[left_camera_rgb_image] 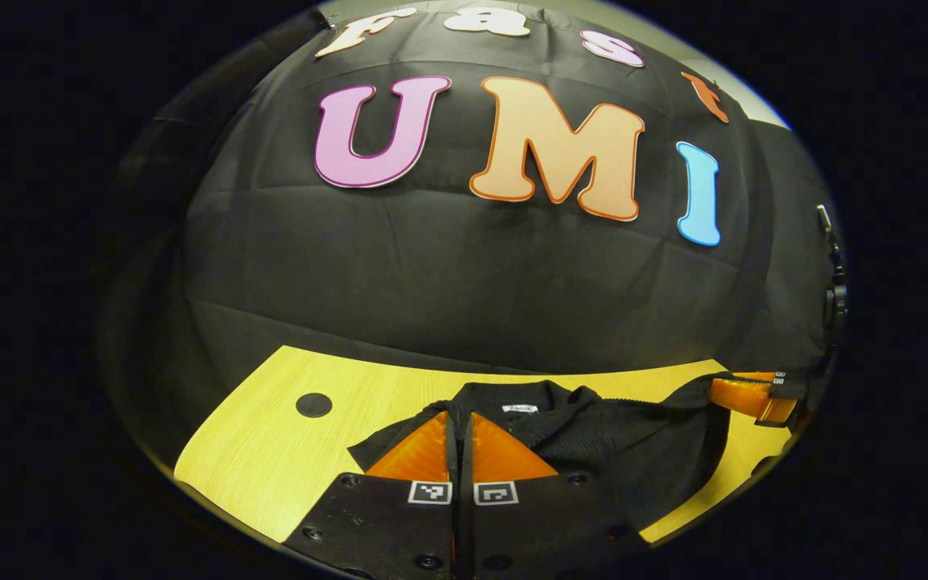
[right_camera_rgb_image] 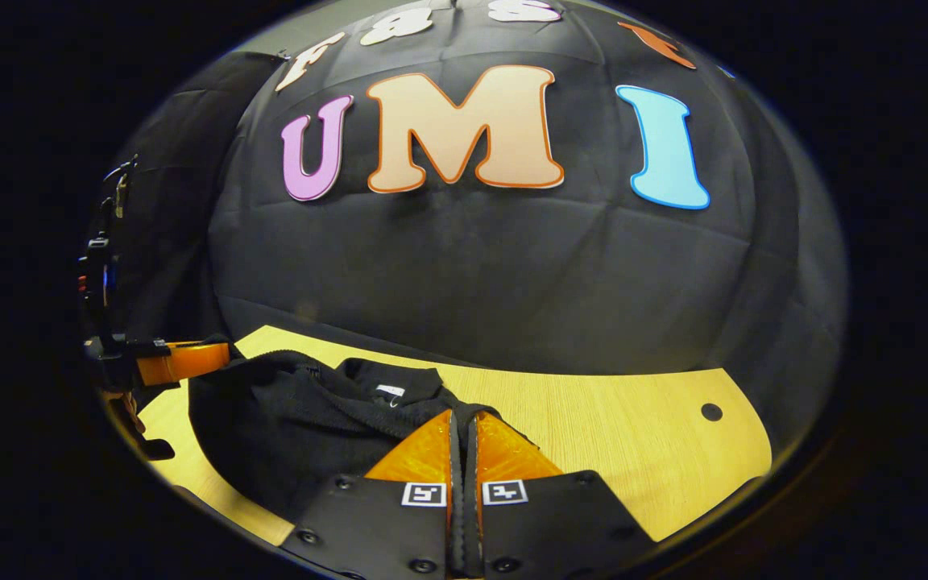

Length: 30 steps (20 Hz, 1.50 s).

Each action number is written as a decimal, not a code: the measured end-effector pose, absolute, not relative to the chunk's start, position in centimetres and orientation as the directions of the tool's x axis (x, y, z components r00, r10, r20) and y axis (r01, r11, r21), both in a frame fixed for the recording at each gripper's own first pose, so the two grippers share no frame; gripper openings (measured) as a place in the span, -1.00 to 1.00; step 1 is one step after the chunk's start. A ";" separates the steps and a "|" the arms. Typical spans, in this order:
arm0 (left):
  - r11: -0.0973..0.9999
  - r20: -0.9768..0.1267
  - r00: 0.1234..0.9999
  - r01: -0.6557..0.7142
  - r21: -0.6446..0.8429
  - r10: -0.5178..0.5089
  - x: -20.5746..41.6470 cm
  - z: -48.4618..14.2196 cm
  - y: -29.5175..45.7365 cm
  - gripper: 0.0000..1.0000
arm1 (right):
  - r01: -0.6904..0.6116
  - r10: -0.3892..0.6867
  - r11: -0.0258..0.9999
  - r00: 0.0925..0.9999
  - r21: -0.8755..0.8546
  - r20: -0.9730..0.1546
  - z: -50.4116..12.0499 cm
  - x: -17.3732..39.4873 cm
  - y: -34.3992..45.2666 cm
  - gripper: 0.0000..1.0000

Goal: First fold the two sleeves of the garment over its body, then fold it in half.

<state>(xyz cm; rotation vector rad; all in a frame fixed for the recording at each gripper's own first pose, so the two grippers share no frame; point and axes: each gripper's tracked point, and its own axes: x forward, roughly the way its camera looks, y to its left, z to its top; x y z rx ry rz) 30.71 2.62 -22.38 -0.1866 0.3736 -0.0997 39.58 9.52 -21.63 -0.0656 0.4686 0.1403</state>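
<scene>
Wood, pale and yellow, makes up the table [left_camera_rgb_image: 271, 451], the biggest thing we work over, and it spreads toward three o'clock in the right gripper view, where a small dark hole [right_camera_rgb_image: 711, 412] sits in it. On the table lies the black garment [left_camera_rgb_image: 633, 451], bunched and raised rather than flat, its collar and a white neck label [left_camera_rgb_image: 519, 408] at twelve o'clock from our left gripper [left_camera_rgb_image: 461, 439].

We hold the left gripper's fingers together on a pinch of dark cloth near the collar, with a thin edge of fabric running between them. Our right gripper [right_camera_rgb_image: 462, 435] is likewise clamped on a fold of the garment at its own twelve o'clock. In the left gripper view the right gripper shows out at three o'clock, with cloth stretched taut toward it.

We judge that we are mid-fold, carrying an edge of the garment; whether the sleeves already lie over the body we cannot tell. To do this step well, we should keep both pinches firm, move the two grippers at matching height and pace so the carried edge stays straight, lay it down squarely on the body, and only then part the fingers.
</scene>
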 end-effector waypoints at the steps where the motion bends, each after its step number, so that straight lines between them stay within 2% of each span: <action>1: 0.979 -0.365 0.922 0.066 -0.191 -0.133 31.2 -23.1 2.6 -1.00 | -0.146 0.114 0.989 0.880 -0.033 -0.461 -22.5 40.0 9.5 -0.96; 10: 0.990 -0.426 0.897 0.072 -0.120 -0.117 32.7 -26.7 2.5 -1.00 | -0.116 0.100 0.993 0.839 0.005 -0.534 -27.1 41.8 9.5 -0.95; 11: 0.991 -0.427 0.897 0.074 -0.113 -0.116 32.7 -26.6 2.6 -1.00 | -0.113 0.099 0.994 0.838 0.006 -0.536 -27.2 41.9 9.5 -0.84; 12: 0.992 -0.426 0.898 0.074 -0.106 -0.113 32.9 -26.7 2.7 -1.00 | -0.111 0.099 0.994 0.837 0.010 -0.538 -27.1 41.9 9.5 -0.84; 13: 0.992 -0.425 0.898 0.075 -0.101 -0.111 32.8 -26.5 2.7 -0.96 | -0.109 0.101 0.994 0.836 0.017 -0.540 -27.2 41.8 9.6 -0.72; 15: 0.992 -0.417 0.901 0.084 -0.095 -0.116 32.9 -26.0 2.9 -0.87 | -0.105 0.094 0.994 0.839 0.010 -0.536 -27.0 41.7 9.3 -0.70; 16: 0.992 -0.410 0.905 0.085 -0.088 -0.114 33.0 -25.7 3.2 -0.65 | -0.096 0.077 0.995 0.844 -0.009 -0.531 -26.7 41.7 9.0 -0.57; 19: 0.994 -0.401 0.910 0.080 -0.075 -0.103 32.7 -24.8 3.6 0.21 | -0.098 0.084 0.995 0.846 0.002 -0.527 -26.0 41.4 8.8 -0.39; 20: 0.995 -0.399 0.912 0.071 -0.070 -0.093 32.6 -24.5 3.8 0.41 | -0.100 0.090 0.995 0.845 0.010 -0.528 -25.8 41.2 8.9 -0.17; 23: 0.996 -0.390 0.917 0.061 -0.067 -0.082 31.7 -23.2 4.2 0.60 | -0.097 0.088 0.995 0.843 0.010 -0.531 -24.9 40.4 8.7 0.48; 24: 0.996 -0.384 0.920 0.054 -0.069 -0.077 31.4 -22.7 4.3 0.68 | -0.093 0.081 0.996 0.847 0.004 -0.525 -24.4 40.1 8.5 0.80; 25: 0.996 -0.378 0.923 0.048 -0.073 -0.072 31.1 -22.1 4.4 0.70 | -0.090 0.079 0.996 0.856 0.003 -0.510 -23.7 39.9 8.5 0.87; 28: 0.996 -0.358 0.932 0.021 -0.081 -0.049 29.8 -20.4 4.9 0.84 | -0.080 0.074 0.997 0.880 0.007 -0.469 -21.5 38.7 8.2 0.89; 30: 0.996 -0.338 0.940 0.018 -0.089 -0.048 28.7 -18.8 4.8 0.84 | -0.079 0.073 0.997 0.895 0.006 -0.440 -19.8 37.4 7.9 0.98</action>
